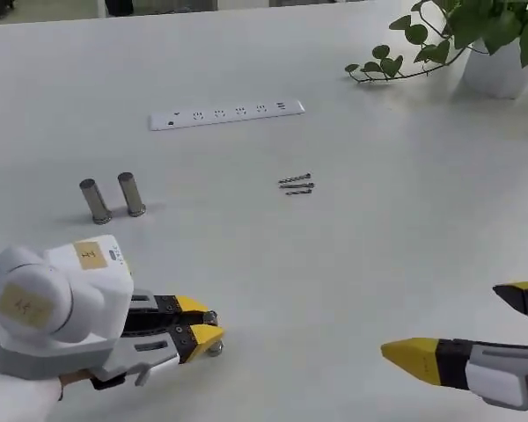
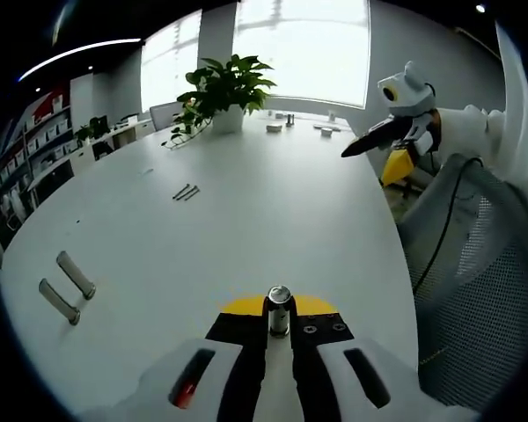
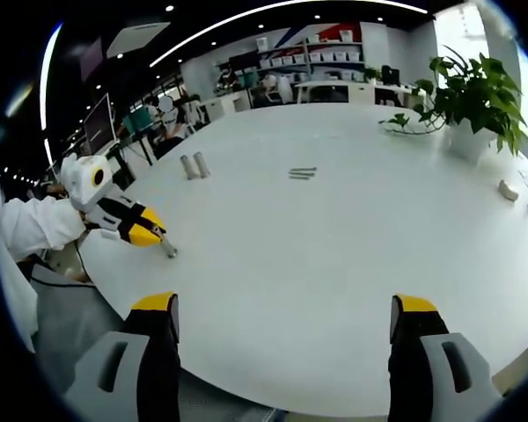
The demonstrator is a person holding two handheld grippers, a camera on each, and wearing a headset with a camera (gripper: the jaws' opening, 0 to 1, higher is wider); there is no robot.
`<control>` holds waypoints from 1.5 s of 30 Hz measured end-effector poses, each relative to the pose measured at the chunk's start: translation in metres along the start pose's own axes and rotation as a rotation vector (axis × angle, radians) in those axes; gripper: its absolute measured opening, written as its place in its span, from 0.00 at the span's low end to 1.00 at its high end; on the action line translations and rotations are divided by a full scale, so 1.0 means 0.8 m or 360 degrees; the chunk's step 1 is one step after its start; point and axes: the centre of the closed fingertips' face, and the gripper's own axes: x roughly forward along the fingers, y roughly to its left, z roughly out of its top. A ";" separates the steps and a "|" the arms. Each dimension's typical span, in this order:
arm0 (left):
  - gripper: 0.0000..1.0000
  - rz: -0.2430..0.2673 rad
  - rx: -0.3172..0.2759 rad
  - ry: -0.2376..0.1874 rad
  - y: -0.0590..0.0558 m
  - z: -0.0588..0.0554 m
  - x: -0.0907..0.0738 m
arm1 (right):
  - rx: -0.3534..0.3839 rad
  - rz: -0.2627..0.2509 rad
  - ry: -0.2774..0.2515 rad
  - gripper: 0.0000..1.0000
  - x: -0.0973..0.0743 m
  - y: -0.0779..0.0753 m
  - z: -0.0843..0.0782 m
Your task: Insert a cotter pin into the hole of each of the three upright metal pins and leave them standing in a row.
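Metal pins and cotter pins are all on one white table (image 1: 378,264), and by my judgement the task has hardly begun: no cotter pin sits in any hole, so all three insertions remain, and the row is not formed.

One potted plant (image 1: 475,26) stands at the far right corner. One white power strip (image 1: 227,114) lies beyond the parts.

There are two grippers. The left gripper (image 1: 202,323) is low at the near left edge, its jaws clenched on the third metal pin (image 2: 279,308). That pin stands roughly upright between the jaws, and I cannot tell whether its foot touches the surface. The right gripper (image 1: 442,322) hovers at the near right, its jaws spread wide with nothing between them.

There are three metal pins. Two of them (image 1: 95,200) (image 1: 131,193) stand upright just beside each other at the left, near the held one but clearly apart from it.

The cotter pins (image 1: 297,185) also number three. They lie flat and close together mid-table, well apart from every metal pin and from both grippers.
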 end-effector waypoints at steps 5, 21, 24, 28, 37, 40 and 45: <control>0.06 -0.0008 0.0030 0.0005 -0.002 0.000 0.000 | -0.0013 0.0014 -0.0018 0.98 0.001 0.003 0.003; 0.17 0.0004 -0.0010 -0.0127 -0.006 0.018 -0.012 | -0.0032 0.0027 -0.0010 0.97 0.001 0.006 0.008; 0.29 0.0012 -0.0045 -0.0125 -0.007 0.016 -0.018 | -0.0038 0.0028 -0.0012 0.97 0.000 0.007 0.010; 0.47 0.0017 -0.0069 -0.0117 -0.012 0.007 -0.028 | -0.0047 0.0027 -0.0021 0.97 0.001 0.007 0.014; 0.90 0.0023 -0.0168 -0.0154 -0.023 -0.004 -0.048 | -0.0071 0.0038 -0.0011 0.97 0.006 0.011 0.022; 0.97 0.0042 -0.0244 -0.0206 -0.024 0.000 -0.053 | -0.0080 0.0041 -0.0008 0.96 0.008 0.012 0.024; 0.99 0.0087 -0.0284 -0.0267 -0.019 0.005 -0.056 | -0.0097 0.0054 0.0006 0.96 0.011 0.016 0.026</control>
